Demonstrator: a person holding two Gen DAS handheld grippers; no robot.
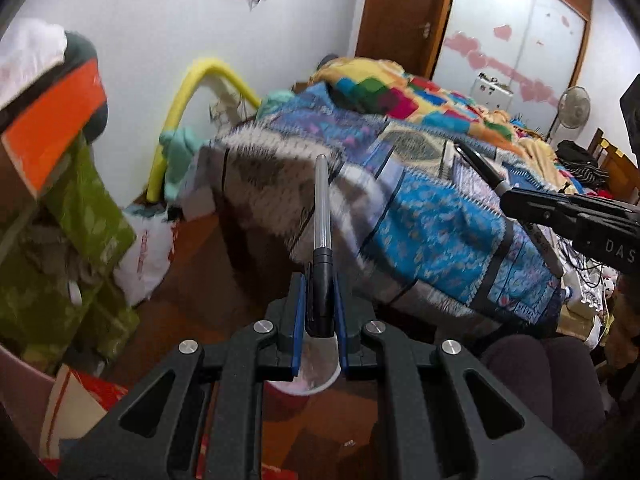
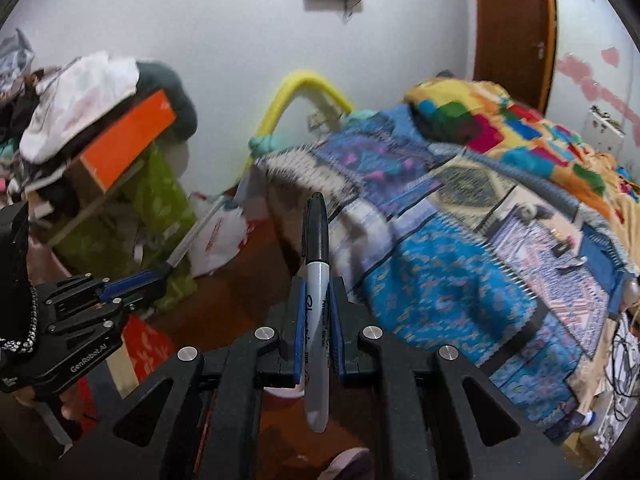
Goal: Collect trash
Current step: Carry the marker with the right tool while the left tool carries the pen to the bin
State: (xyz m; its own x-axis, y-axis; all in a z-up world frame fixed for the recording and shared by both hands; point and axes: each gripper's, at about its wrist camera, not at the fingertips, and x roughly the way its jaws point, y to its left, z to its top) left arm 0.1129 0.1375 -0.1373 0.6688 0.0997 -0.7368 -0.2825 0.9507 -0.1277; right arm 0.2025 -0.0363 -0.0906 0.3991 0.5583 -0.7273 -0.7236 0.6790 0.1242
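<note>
My left gripper [image 1: 320, 280] is shut on a clear ballpoint pen [image 1: 322, 208] by its black cap end; the pen points forward and up. My right gripper [image 2: 318, 284] is shut on a grey Sharpie marker [image 2: 317, 320] with a black cap, held upright between the blue pads. Both are held in the air over the wooden floor beside the bed. The right gripper with its marker shows at the right of the left wrist view [image 1: 568, 216]. The left gripper with its pen shows at the left of the right wrist view [image 2: 120, 292].
A bed with patterned blankets [image 1: 432, 216] fills the right. A cluttered stack with an orange box [image 1: 52, 120] and green fabric stands on the left. A white plastic bag [image 1: 148, 256] lies on the floor by the wall. A dark chair seat [image 1: 540, 376] is lower right.
</note>
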